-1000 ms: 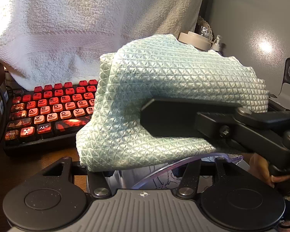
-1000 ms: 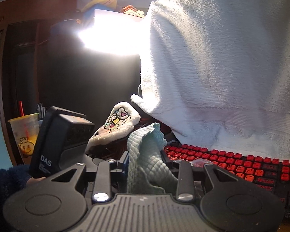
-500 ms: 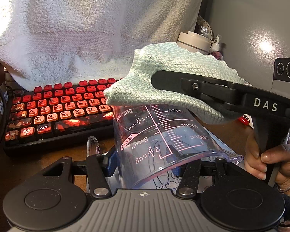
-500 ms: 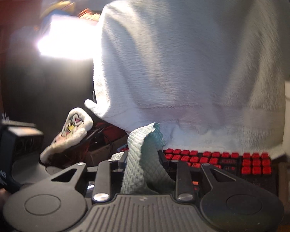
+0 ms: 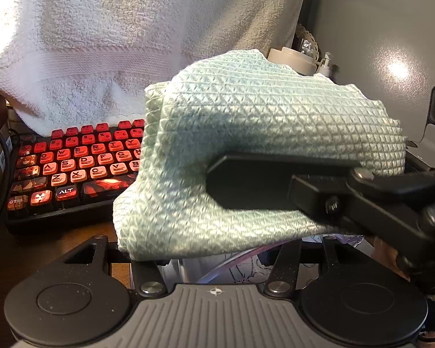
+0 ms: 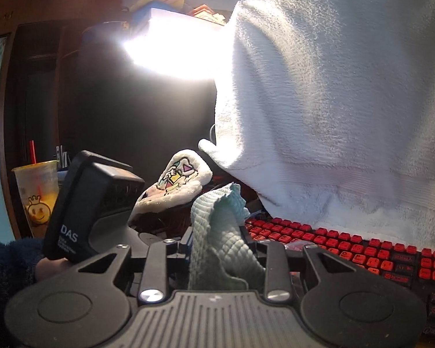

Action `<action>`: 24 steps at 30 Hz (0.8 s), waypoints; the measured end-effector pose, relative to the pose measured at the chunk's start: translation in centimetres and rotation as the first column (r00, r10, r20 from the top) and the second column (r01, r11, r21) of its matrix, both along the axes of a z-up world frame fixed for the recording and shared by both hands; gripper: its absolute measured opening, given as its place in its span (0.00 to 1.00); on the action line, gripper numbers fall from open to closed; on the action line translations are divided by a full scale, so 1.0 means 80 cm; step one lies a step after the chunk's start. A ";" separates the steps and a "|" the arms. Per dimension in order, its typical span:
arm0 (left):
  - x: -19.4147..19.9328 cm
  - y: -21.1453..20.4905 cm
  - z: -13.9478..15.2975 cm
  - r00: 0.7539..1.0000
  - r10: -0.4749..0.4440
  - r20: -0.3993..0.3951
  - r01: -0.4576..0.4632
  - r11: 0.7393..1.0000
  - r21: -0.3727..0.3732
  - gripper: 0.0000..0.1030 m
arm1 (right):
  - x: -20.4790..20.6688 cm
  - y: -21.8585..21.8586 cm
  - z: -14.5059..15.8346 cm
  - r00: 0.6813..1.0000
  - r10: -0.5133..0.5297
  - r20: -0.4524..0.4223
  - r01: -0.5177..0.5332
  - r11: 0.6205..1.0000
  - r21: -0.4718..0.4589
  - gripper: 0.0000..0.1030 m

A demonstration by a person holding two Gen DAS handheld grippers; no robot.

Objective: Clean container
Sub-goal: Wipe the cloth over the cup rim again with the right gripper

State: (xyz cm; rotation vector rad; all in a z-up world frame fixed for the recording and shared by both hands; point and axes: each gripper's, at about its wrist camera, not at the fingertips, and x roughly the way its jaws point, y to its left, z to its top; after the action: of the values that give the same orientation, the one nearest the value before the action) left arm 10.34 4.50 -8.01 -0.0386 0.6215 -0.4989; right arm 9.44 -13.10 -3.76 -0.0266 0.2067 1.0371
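A pale green waffle cloth (image 5: 261,156) fills the middle of the left wrist view and drapes over the clear measuring cup, of which only a sliver of rim (image 5: 235,264) shows between my left gripper's jaws. My left gripper (image 5: 217,261) is shut on that cup. My right gripper comes in from the right, one black finger (image 5: 275,182) pressed across the cloth. In the right wrist view my right gripper (image 6: 217,249) is shut on the green cloth (image 6: 220,240), which bunches up between its jaws. The left gripper's body (image 6: 84,206) stands at the left there.
A red-keyed keyboard (image 5: 72,168) lies on the wooden desk, also in the right wrist view (image 6: 348,246). A white towel (image 5: 116,43) hangs behind it. A white jar (image 5: 290,59) stands at the back right. A yellow drink cup (image 6: 37,194) and a plush slipper (image 6: 177,182) sit at the left.
Half a second ago the cloth was lifted to the cup's far end, baring its printed side. Now my right gripper has swept the cloth back down over the cup, as one second ago.
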 end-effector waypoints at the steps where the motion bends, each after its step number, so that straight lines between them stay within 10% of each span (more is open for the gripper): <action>1: 0.000 0.000 0.000 1.000 0.000 0.000 0.000 1.000 0.001 0.50 | 0.002 -0.002 0.000 1.000 -0.003 -0.006 0.003 1.000 0.004 0.24; 12: 0.000 -0.002 0.001 1.000 0.000 0.000 0.000 1.000 0.001 0.50 | 0.035 -0.030 -0.002 0.977 -0.201 -0.076 0.204 0.978 0.035 0.24; 24: 0.002 -0.001 0.000 1.000 0.001 -0.002 -0.001 1.000 -0.003 0.50 | 0.014 -0.014 -0.003 0.998 -0.034 -0.053 0.036 0.999 0.037 0.28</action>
State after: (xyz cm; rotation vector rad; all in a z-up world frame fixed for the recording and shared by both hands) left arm 10.47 4.42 -7.98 -0.0421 0.6222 -0.4989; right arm 10.58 -14.23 -3.96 0.0382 0.2340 1.0073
